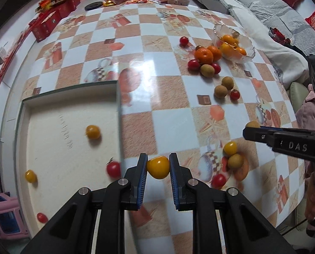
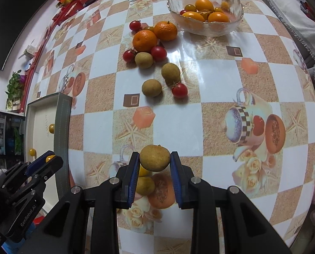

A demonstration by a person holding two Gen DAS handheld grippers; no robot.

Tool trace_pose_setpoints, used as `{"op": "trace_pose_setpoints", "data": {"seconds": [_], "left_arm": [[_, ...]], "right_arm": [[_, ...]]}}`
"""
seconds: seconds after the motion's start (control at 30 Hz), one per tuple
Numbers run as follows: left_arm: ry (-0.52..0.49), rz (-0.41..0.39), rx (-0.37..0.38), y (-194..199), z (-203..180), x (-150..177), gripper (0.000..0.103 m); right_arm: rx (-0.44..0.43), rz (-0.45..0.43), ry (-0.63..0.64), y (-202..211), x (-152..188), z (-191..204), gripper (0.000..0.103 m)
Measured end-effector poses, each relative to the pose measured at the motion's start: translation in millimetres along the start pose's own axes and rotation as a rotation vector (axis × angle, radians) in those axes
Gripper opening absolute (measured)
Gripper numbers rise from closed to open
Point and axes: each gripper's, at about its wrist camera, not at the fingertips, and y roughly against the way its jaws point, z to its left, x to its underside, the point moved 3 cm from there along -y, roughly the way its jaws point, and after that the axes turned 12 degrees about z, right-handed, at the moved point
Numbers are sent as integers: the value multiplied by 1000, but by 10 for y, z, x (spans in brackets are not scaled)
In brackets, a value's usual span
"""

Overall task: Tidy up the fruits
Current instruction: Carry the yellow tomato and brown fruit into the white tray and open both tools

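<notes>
The left gripper (image 1: 158,167) was clamped on a yellow tomato (image 1: 158,167), held above the bench (image 1: 170,122) just right of the white tray (image 1: 72,97). The right gripper (image 2: 155,162) squeezed a brown longan (image 2: 154,158) between its blue pads. Only the left view showed the tray's inside: two yellow tomatoes and two red ones (somewhat blurred). The right view looked into the glass bowl (image 2: 237,2), which held small orange and yellow fruits. Between them, mid-bench, lay two mandarins (image 2: 145,40), cherry tomatoes and loose longans. The bench wore a glossy checkered cloth printed with teapots and starfish. Farther off were red gift boxes (image 1: 49,24) and a grey sofa (image 1: 263,6).
</notes>
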Motion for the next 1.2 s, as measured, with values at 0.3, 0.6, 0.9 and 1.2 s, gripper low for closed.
{"op": "trace_pose_setpoints", "data": {"seconds": [0.3,0.6,0.9,1.2], "left_arm": [[118,5,-34,75,608,349,22],[219,21,-66,34,1176,649,22],[263,54,-91,-109,1439,896,22],[279,67,-118,-246,1525,976,22]], "right_arm": [[8,10,67,-46,44,460,32],[-3,23,185,-127,9,1171,32],[-19,60,321,-330,-35,1932,32],[19,92,443,-698,-241,2577,32]]}}
